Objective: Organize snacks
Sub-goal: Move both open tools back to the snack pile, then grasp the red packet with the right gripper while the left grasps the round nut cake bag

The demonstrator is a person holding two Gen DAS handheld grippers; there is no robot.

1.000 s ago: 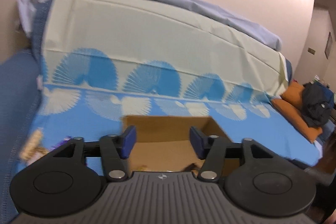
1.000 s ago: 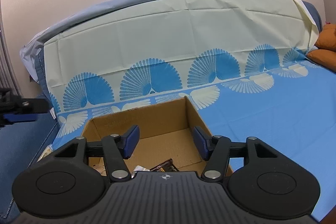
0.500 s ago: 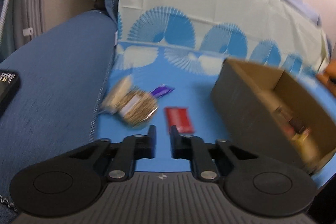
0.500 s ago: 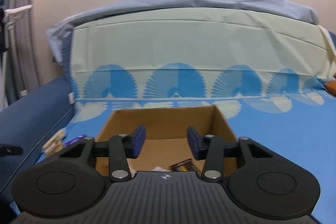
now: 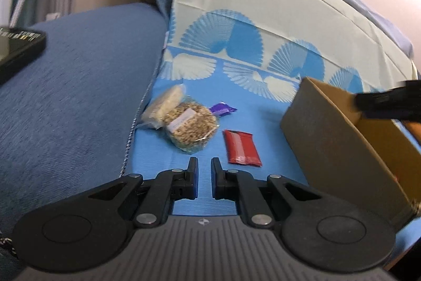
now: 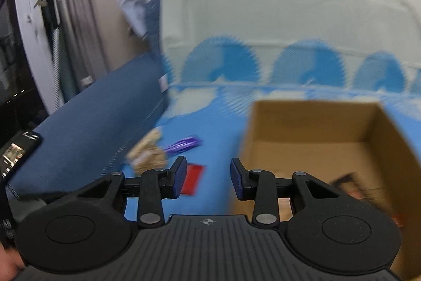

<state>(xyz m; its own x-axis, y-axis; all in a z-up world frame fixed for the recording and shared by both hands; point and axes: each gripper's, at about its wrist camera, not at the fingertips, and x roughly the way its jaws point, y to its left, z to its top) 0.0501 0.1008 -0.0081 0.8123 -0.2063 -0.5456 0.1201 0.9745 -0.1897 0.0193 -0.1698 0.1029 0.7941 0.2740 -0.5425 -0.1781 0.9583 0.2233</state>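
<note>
Several loose snacks lie on the blue fan-print cloth (image 5: 263,120): a round grain cake in clear wrap (image 5: 190,127), a pale cracker pack (image 5: 164,107), a purple wrapper (image 5: 223,109) and a red packet (image 5: 242,150). My left gripper (image 5: 204,162) hovers just short of the grain cake and red packet, its jaws nearly together and holding nothing. To the right stands the open cardboard box (image 5: 329,138). In the blurred right wrist view, my right gripper (image 6: 208,162) is open and empty, just left of the box (image 6: 310,120), which holds dark snack packs (image 6: 350,186).
A dark blue sofa arm (image 5: 79,96) borders the cloth on the left, and a black phone (image 5: 18,49) lies on it. The draped backrest (image 5: 263,25) rises behind. A dark blurred gripper part (image 5: 389,103) hangs over the box's far rim.
My left gripper swung left and down from over the box to the loose snacks, and its jaws came together. My right gripper moved left past the box's left wall and its jaws narrowed.
</note>
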